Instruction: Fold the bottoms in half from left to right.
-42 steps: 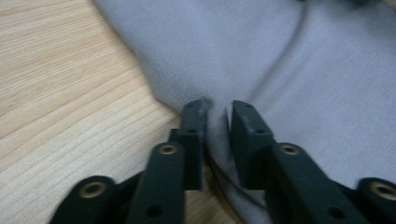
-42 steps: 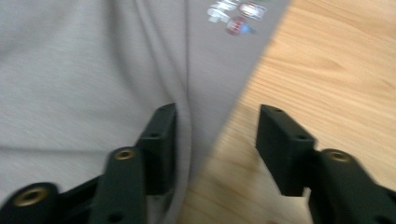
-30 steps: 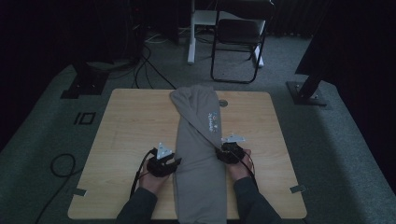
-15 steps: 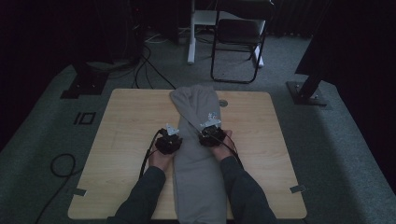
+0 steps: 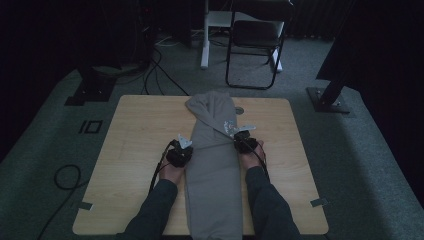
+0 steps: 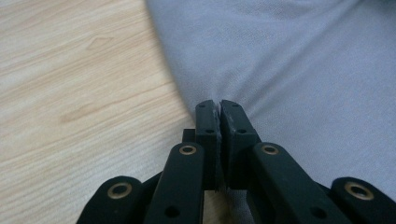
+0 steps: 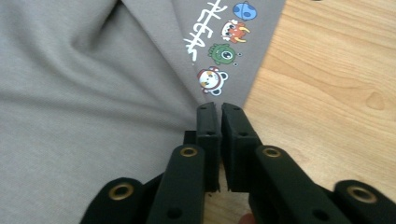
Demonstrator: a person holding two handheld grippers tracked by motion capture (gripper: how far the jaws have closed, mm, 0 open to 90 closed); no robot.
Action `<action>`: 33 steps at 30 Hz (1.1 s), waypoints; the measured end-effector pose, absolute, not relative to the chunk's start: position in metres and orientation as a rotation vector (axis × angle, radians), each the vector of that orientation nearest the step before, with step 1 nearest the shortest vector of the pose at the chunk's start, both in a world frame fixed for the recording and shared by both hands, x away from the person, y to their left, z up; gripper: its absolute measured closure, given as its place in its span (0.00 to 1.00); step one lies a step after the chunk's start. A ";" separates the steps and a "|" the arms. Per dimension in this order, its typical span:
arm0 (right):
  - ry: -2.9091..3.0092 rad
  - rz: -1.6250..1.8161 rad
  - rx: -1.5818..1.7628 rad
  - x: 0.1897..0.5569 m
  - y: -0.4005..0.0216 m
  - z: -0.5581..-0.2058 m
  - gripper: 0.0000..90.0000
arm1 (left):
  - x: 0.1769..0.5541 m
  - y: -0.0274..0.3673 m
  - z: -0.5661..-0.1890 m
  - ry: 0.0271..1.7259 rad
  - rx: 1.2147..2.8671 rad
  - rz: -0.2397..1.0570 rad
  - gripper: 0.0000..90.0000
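1. Wooden table: grey garment lies folded in a long strip down its middle, running from the far edge to the near edge.
2. Left gripper: jaws just closed, pinching the garment's left edge.
3. Right gripper: jaws just closed, at the right edge below the cartoon print; cloth pinched? Cannot tell.

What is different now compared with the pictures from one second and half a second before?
Both tongs moved up the table along the garment's edges. The left tongs came in to its left edge and have just been closing; they are now shut on the fabric. The right tongs shifted out to the right edge beside the cartoon print and have just been closing on the cloth there. The folded garment and the table stayed as they were.
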State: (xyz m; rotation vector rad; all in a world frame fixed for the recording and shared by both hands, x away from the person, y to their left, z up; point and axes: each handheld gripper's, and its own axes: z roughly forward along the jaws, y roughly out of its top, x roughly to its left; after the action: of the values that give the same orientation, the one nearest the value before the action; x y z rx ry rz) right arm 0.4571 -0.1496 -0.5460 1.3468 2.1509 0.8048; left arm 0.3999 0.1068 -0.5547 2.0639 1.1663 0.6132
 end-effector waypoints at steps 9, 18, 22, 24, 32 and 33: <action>2.197 0.813 1.261 0.431 -0.146 -0.547 0.98 | 0.361 0.120 -0.555 1.148 2.057 0.553 0.96; 2.304 0.849 1.208 0.371 -0.150 -0.544 0.91 | 0.304 0.130 -0.552 1.066 2.103 0.442 0.92; 2.346 0.869 1.112 0.369 -0.143 -0.541 0.68 | 0.315 0.135 -0.547 1.098 2.038 0.466 0.76; 2.349 0.852 1.062 0.373 -0.133 -0.540 0.63 | 0.328 0.136 -0.544 1.139 2.004 0.508 0.73; 2.373 0.781 0.936 0.413 -0.089 -0.541 0.61 | 0.386 0.119 -0.550 1.226 2.034 0.519 0.71; 2.377 0.774 0.933 0.418 -0.085 -0.540 0.61 | 0.392 0.117 -0.551 1.231 2.042 0.512 0.70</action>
State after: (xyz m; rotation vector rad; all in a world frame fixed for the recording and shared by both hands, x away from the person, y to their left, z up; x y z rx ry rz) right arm 0.4178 -0.0845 -0.5405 0.9331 2.3765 0.7744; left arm 0.3917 0.1173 -0.5513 2.0421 1.2310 0.5123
